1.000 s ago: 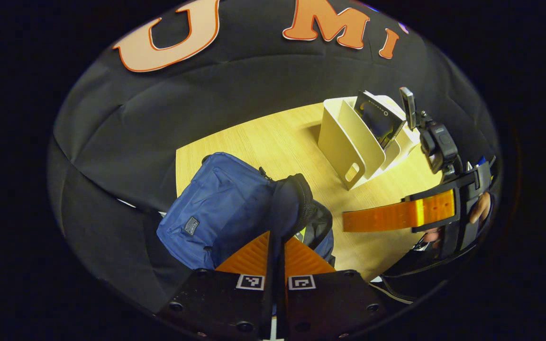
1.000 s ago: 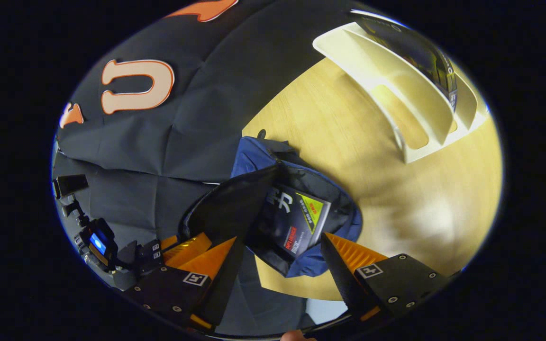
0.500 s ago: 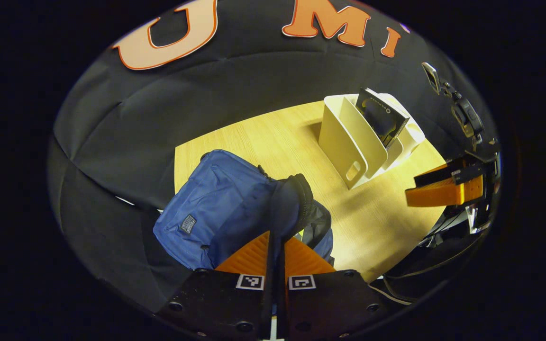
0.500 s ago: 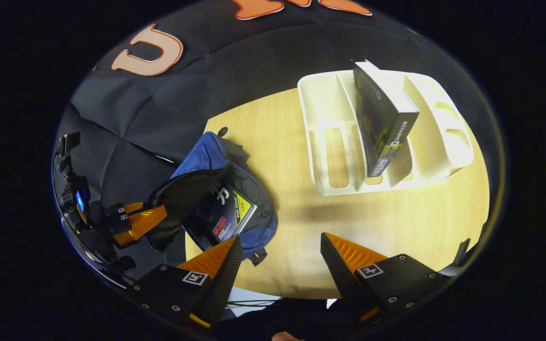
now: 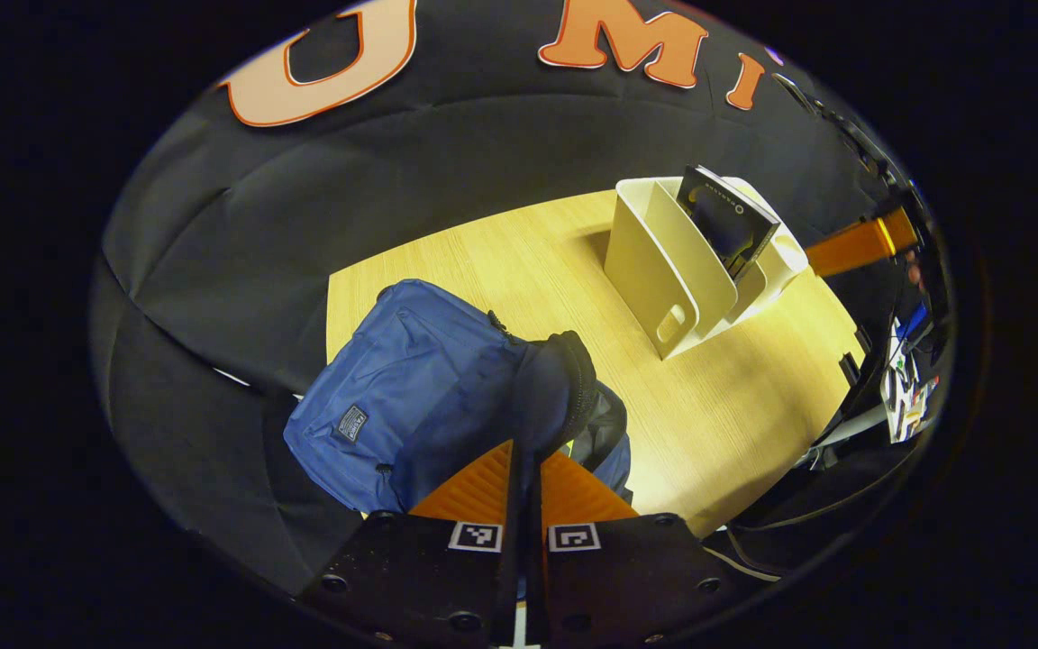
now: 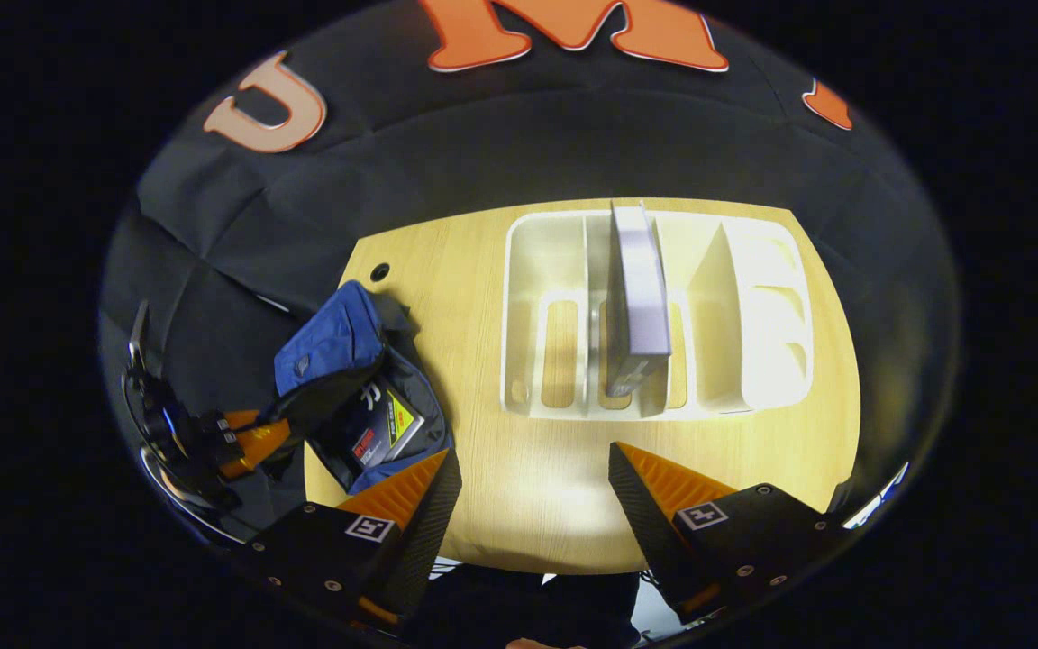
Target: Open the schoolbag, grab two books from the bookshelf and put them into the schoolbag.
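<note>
- The left gripper is seen in the left gripper view with its two fingers drawn tightly together on the dark flap of the blue schoolbag, which is pinched between them and held up.
- The schoolbag is set at the near left corner of the light wooden table, its mouth held open by the raised flap.
- In the right gripper view, one book is seen lying inside the open schoolbag, its dark cover with a yellow-green patch facing up.
- The right gripper is held with its fingers spread wide apart and nothing between them, above the near part of the table.
- The white bookshelf, a divided rack with several compartments, is placed on the far side of the table, well apart from the schoolbag.
- A second book is stood upright in one of the rack's middle compartments, directly ahead of the open right gripper; in the left gripper view it is shown leaning slightly inside the bookshelf.
- The left gripper is also picked up at the left edge of the right gripper view, beside the schoolbag's flap.
</note>
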Demonstrator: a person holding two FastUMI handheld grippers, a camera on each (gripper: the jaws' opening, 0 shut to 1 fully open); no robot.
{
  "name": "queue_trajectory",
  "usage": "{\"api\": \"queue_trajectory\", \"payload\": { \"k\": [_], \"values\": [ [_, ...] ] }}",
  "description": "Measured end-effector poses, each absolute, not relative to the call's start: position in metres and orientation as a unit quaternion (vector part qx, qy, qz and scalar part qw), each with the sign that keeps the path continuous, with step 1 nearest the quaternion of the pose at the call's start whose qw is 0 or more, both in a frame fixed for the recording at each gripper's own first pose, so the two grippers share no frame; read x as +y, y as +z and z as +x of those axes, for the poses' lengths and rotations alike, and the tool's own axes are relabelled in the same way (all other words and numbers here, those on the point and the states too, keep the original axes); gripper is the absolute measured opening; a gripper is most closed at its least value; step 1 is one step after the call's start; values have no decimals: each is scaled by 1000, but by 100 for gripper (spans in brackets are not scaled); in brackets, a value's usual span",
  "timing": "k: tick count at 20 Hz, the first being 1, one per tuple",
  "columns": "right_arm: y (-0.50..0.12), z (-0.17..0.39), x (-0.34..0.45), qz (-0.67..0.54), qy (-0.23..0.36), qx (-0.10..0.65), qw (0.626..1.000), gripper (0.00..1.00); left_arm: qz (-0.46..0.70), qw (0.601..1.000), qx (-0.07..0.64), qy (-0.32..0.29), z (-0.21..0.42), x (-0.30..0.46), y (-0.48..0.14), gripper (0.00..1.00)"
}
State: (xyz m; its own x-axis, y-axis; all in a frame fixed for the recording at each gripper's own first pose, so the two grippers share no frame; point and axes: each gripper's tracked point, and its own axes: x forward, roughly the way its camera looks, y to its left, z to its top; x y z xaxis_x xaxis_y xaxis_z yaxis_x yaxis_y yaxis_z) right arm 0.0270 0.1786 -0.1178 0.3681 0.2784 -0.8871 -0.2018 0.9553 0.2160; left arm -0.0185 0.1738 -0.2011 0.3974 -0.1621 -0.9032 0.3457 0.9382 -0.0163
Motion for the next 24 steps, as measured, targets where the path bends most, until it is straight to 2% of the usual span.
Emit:
{"api": "queue_trajectory", "payload": {
  "k": [4, 12, 14, 18, 19, 20, 23, 24],
  "values": [
    [-115, 74, 150, 0, 115, 546, 830, 98, 89, 830, 529, -153, -18, 175, -202, 5],
    [-149, 125, 153, -35, 113, 602, 790, 97, 78, 826, 539, -145, -16, 177, -210, 5],
    [-161, 135, 148, -43, 99, 616, 780, 93, 72, 826, 541, -143, -17, 178, -212, 5],
    [-177, 145, 149, -33, 86, 641, 762, 76, 65, 824, 545, -140, -18, 179, -215, 5],
    [-179, 148, 149, -31, 82, 642, 762, 66, 64, 824, 545, -139, -18, 178, -216, 5],
    [-180, 151, 146, -32, 74, 642, 762, 67, 64, 824, 546, -139, -18, 179, -217, 5],
    [-179, 152, 144, -25, 62, 647, 759, 34, 64, 823, 547, -140, -17, 178, -217, 5],
    [-179, 154, 143, -25, 58, 646, 761, 32, 65, 823, 547, -141, -17, 178, -217, 5]
  ]
}}
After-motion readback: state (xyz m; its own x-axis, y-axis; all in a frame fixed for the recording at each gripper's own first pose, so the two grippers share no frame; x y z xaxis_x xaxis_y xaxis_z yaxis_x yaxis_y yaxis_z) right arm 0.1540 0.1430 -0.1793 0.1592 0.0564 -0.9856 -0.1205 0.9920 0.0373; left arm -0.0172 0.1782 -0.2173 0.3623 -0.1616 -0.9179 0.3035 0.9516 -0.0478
